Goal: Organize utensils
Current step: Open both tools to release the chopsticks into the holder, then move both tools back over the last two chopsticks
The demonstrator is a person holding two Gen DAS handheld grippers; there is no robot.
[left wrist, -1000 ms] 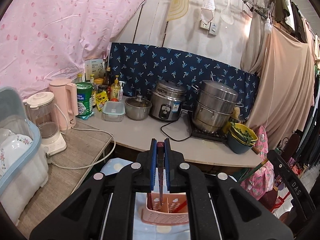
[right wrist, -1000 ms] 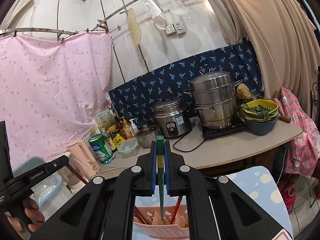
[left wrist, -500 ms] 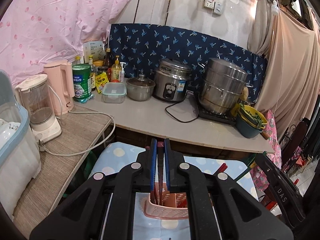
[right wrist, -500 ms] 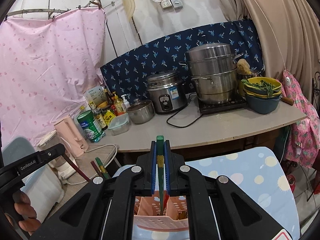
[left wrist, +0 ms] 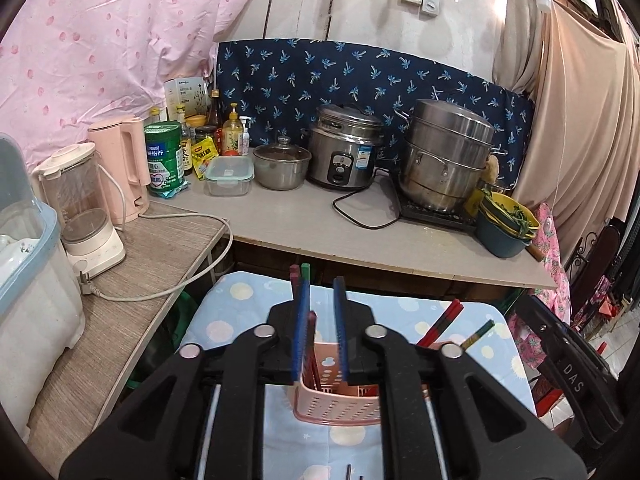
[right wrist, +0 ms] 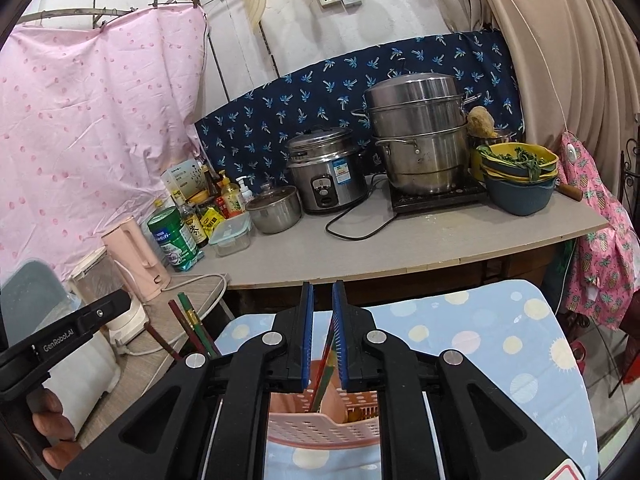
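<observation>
Both tongs [left wrist: 320,332] parted; chopsticks [right wrist: 323,368] dropped in basket [left wrist: 336,408].

Utensil basket [left wrist: 336,404]: pink plastic, perforated, matt.
Steamer pot [left wrist: 444,152]: brushed steel, dull sheen.
Rice cooker [right wrist: 326,168]: polished metal.
Worktop [left wrist: 304,216]: grey laminate, smooth, matt.
Side table [left wrist: 120,280]: rough woven-grain surface.
Table cover [right wrist: 500,344]: printed cloth, soft.
Kettle [left wrist: 124,160]: pink plastic, satin.
Left tool [left wrist: 320,336]: matt black plastic, ribbed blue pads.

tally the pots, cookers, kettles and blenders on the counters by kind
rice cooker: 1
stacked steamer pot: 1
small lidded pot: 1
pink kettle: 1
blender: 1
total: 5
</observation>
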